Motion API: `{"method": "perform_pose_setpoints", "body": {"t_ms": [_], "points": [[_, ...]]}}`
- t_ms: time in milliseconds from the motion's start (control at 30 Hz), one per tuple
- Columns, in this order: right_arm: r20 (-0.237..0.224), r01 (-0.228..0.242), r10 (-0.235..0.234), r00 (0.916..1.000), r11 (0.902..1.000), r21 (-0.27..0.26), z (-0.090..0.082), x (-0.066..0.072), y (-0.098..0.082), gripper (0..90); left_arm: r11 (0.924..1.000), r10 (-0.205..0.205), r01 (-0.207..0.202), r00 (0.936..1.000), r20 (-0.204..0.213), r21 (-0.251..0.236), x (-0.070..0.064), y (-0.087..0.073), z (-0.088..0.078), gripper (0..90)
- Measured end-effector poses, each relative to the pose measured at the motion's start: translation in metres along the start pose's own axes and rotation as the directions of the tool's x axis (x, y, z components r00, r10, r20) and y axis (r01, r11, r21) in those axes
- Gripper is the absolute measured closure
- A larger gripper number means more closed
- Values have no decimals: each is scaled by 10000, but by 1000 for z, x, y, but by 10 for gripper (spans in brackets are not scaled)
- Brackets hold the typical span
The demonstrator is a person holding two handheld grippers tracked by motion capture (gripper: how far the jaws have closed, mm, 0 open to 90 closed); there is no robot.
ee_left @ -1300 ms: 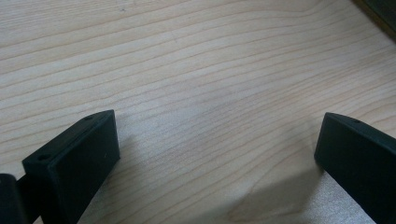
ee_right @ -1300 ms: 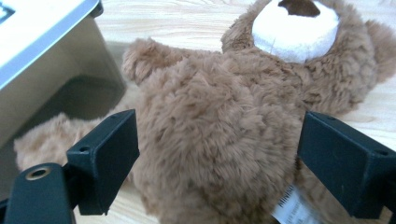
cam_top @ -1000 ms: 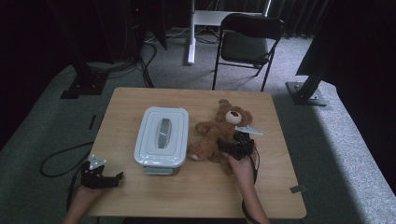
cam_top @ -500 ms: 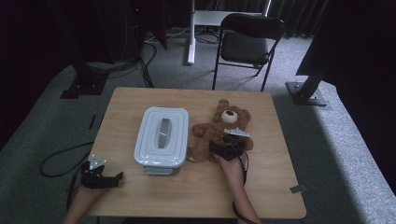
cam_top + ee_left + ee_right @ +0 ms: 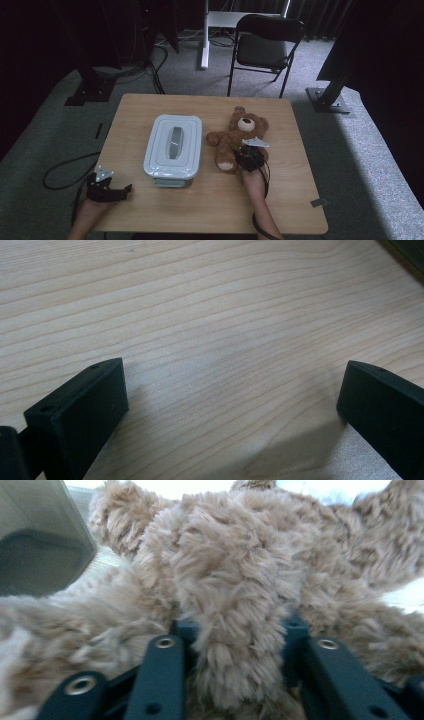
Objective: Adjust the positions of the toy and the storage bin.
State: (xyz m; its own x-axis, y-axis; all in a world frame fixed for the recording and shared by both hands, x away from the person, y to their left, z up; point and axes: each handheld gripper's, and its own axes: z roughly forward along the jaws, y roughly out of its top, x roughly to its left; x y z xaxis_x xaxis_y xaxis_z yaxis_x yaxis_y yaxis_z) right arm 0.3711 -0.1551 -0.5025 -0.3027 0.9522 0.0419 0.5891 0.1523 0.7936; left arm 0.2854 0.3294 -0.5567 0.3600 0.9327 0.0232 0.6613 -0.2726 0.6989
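Gripping the teddy bear [image 5: 240,137], the right gripper [image 5: 248,159] sits low on the toy's near side, jaws having just been closing and now pinched onto a tuft of brown fur. In the right gripper view the teddy bear [image 5: 235,580] bulges up between the two black jaws, pile pressed against both inner faces. Right hand [image 5: 254,180] comes in from the near edge of the table [image 5: 210,200], forearm running straight away from the person, wrist roughly level, grey plate on top of the gripper.

Bear lies on its back on the right half of the table, head toward the far edge, one paw stretched toward the white lidded box [image 5: 173,145]. Box stands just left of the bear, close to centre, lid on; whether paw and box touch, cannot tell.

Left gripper [image 5: 107,189] rests at the near left corner of the table, well apart from box and bear, left hand [image 5: 90,212] behind it at the edge. Left gripper view: jaws stand wide, bare wood of the table [image 5: 215,340] between them.
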Motion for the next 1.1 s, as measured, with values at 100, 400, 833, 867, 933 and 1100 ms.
{"method": "perform_pose_setpoints", "body": {"t_ms": [100, 400, 833, 867, 933, 1100], "points": [[108, 142, -141, 9998, 9999, -94, -6, -5, 4, 721, 10000, 0, 0, 10000, 1, 0, 0, 0, 0, 6], [1232, 1224, -1201, 9851, 9924, -119, -10, -38, 28, 741, 10000, -22, 22, 10000, 2, -4, 0, 0, 0, 6], [1294, 1946, -1852, 9741, 9788, -640, 8, -104, 65, 747, 10000, -37, 37, 10000, -14, -6, 0, 0, 0, 6], [1346, 1951, -1863, 9732, 9792, -554, 11, -107, 67, 747, 10000, -35, 35, 10000, -14, -3, 0, 0, 0, 6], [1459, 2022, -1936, 9702, 9782, -464, 17, -112, 70, 745, 10000, -33, 33, 10000, -14, -3, 0, 0, 0, 6], [1513, 1743, -1747, 9729, 9846, 157, 36, -121, 59, 671, 10000, -33, 33, 10000, -16, 2, 0, 0, 0, 6]]}}
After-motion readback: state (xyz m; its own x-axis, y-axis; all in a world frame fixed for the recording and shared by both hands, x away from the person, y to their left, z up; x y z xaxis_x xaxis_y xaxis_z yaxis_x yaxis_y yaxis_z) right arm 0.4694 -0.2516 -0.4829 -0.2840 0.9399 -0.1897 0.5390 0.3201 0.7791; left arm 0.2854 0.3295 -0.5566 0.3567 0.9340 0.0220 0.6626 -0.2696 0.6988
